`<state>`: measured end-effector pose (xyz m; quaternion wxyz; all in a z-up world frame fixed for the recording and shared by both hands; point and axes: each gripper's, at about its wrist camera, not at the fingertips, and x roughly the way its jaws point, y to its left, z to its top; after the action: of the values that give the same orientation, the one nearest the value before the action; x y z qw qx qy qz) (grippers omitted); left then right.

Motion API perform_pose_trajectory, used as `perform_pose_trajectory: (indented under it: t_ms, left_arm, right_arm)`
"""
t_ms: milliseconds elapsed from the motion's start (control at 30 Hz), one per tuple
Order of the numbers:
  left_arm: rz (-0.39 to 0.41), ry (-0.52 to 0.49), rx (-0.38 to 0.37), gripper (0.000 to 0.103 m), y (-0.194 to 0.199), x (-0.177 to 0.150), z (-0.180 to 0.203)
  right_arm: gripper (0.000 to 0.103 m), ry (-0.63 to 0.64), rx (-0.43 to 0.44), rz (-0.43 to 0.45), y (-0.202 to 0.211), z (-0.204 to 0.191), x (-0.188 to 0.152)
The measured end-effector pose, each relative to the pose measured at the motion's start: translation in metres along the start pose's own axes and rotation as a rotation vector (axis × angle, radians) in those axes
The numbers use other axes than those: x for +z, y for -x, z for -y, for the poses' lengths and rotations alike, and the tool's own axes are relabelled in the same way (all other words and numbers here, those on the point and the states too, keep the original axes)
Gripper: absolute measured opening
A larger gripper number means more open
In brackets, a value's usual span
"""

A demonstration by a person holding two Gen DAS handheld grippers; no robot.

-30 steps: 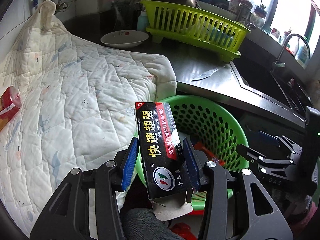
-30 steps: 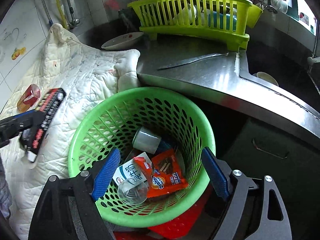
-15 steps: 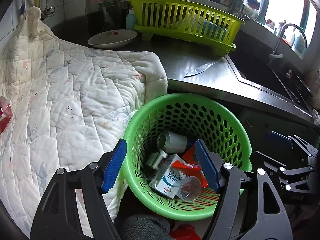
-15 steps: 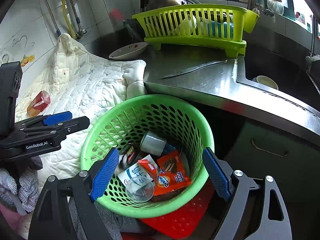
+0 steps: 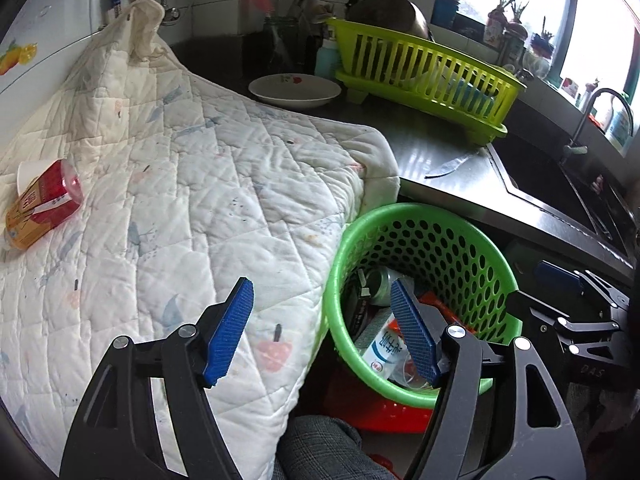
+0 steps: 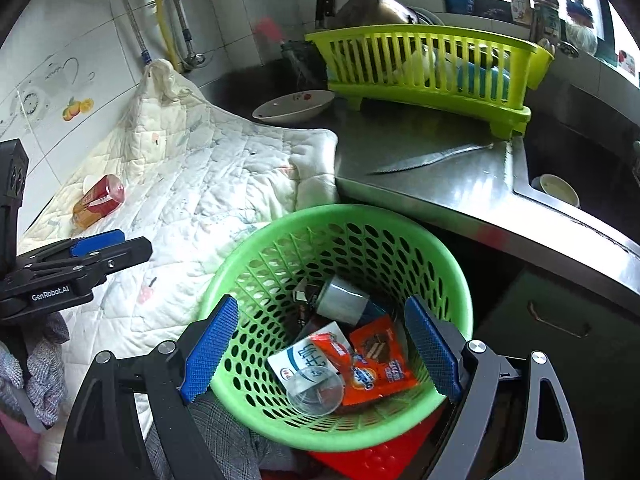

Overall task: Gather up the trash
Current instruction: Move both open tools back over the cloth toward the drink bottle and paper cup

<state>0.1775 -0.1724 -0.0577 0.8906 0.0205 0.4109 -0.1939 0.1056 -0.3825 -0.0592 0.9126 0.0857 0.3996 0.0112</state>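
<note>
Black box has left the left gripper [image 5: 320, 328], now in the basket [image 6: 456, 264]; both grippers' jaws apart, empty. Can [image 5: 42, 204] lies on the quilt [image 5: 200, 184], well apart. Risk: it rolls when nudged, or right gripper [image 6: 320, 344] tips the basket.

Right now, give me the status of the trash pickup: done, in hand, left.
Done: the green basket already holds a milk carton, an orange snack wrapper, a clear plastic cup and a silver can. In hand: nothing; the left gripper and right gripper are both open and empty. Left: the red drink bottle lying on the white quilt.
</note>
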Motion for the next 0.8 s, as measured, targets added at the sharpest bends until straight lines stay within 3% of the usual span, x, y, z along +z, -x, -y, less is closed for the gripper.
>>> perform_pose_trajectory:
  t_ms: [467,800]
  left_arm:
    - [0.054,0.175,0.158,0.070,0.044,-0.010,-0.104]
    - [0.081,0.314,0.283,0.070,0.078,-0.027,-0.192]
  right_arm:
    - [0.082,0.141,0.115,-0.026,-0.032,-0.074,0.033]
    - [0.082,0.307,0.212,-0.058,-0.072,-0.159,0.059]
